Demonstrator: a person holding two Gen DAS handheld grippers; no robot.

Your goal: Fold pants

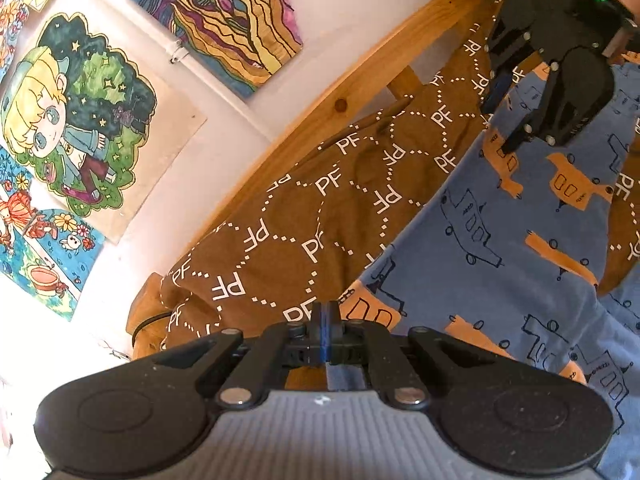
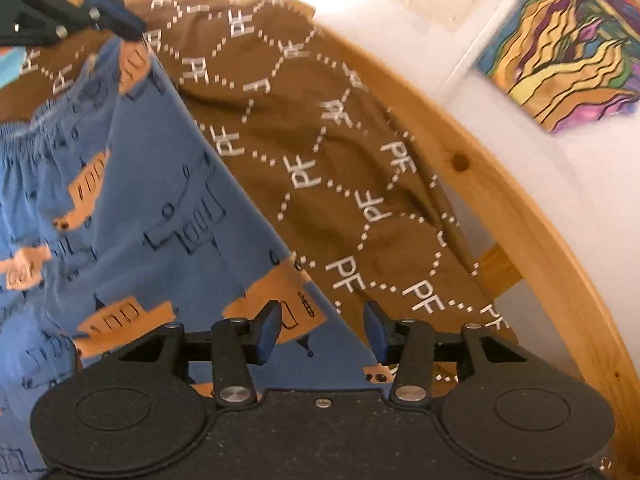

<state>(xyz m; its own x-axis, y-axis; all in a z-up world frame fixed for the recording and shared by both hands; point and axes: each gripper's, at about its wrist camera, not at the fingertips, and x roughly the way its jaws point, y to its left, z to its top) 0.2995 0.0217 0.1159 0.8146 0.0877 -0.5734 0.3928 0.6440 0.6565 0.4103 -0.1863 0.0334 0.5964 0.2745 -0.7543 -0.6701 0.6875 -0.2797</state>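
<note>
Left wrist view: left gripper (image 1: pixel 325 334) jaws clenched on blue pants (image 1: pixel 480 248), right gripper (image 2: pixel 320 330) jaws released, "PF"-print blanket (image 1: pixel 280 216) beneath.

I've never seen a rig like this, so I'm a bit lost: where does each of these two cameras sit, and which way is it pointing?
Left wrist view: sits on the left gripper, looking along its shut fingers, which pinch the blue pants; the right gripper shows at top right.
Right wrist view: sits on the right gripper, fingers open over the pants' edge; the left gripper shows at top left, holding the pants.
Shared: pants, brown blanket, wooden bed rail, wall drawings.
</note>
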